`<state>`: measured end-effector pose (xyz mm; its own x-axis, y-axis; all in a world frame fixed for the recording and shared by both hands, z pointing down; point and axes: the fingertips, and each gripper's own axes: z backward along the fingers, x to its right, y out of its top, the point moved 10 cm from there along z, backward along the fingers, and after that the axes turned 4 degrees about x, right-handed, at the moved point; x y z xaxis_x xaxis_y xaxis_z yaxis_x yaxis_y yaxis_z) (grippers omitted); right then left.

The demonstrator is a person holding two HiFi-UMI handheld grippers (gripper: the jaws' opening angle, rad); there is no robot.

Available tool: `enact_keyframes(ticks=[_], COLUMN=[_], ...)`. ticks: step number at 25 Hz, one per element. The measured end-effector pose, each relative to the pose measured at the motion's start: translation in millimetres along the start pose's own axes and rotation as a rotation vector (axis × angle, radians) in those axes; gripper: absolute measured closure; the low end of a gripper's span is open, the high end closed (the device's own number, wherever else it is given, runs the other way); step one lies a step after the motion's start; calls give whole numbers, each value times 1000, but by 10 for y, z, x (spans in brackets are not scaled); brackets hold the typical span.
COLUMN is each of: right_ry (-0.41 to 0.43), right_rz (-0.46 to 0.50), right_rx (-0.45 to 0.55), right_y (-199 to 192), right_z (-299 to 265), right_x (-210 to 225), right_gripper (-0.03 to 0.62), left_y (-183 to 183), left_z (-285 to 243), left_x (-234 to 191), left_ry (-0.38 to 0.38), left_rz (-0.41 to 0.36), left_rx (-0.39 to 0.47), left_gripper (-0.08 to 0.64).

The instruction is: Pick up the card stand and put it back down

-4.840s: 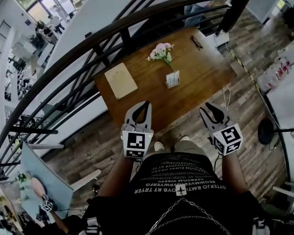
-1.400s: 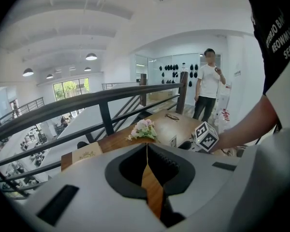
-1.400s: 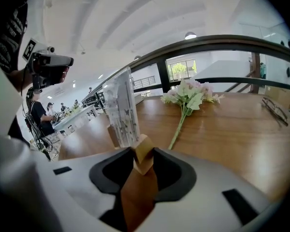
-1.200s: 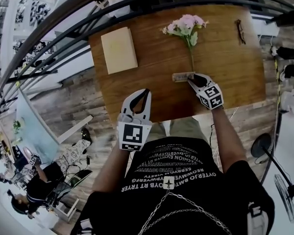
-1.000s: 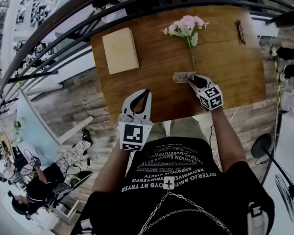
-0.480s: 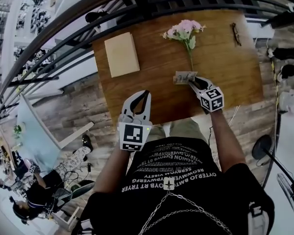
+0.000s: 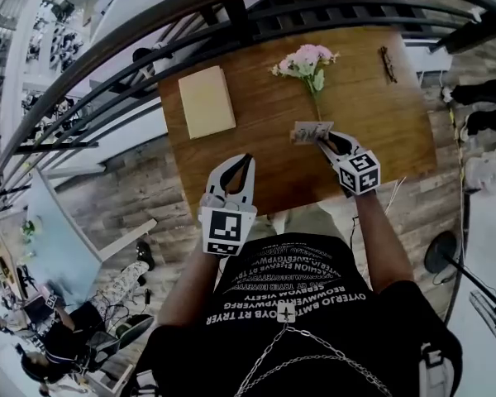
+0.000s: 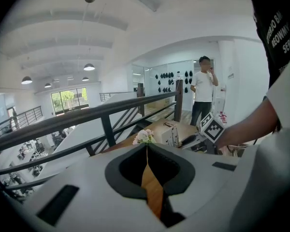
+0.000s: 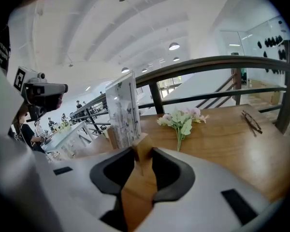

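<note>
Jaws of the right gripper (image 9: 144, 151) are closed on the end of the card stand (image 9: 122, 108), gripping its wooden base; the card rises upright just left of them (whether the base rests on the counter (image 7: 372, 122) I cannot tell). The stand is near the counter's middle, at the near end of the flowers (image 7: 304, 60). The left gripper (image 8: 146, 146) hovers at the near edge, jaws together, empty. A tan pad (image 7: 207, 102) lies far left and glasses (image 7: 386, 63) far right.

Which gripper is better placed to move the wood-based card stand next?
Right. The right gripper is closed on the wooden base of the printed card stand; the left gripper hangs shut at the near edge of the brown wooden table, apart from it.
</note>
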<state>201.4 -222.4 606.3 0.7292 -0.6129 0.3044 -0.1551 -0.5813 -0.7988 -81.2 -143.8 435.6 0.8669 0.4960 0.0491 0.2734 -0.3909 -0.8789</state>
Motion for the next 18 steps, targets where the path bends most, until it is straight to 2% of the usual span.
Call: enact_keyframes(ticks=[18], right_ry=[-15], right_rz=[29], right_rx=[139], right_y=[567], right_z=[445], right_x=[-425], right_gripper=[468], left_y=[63], left_z=[237], left_x=[-23], left_ry=[-19], left_rz=[-25], left_rx=[50], left_gripper=[531])
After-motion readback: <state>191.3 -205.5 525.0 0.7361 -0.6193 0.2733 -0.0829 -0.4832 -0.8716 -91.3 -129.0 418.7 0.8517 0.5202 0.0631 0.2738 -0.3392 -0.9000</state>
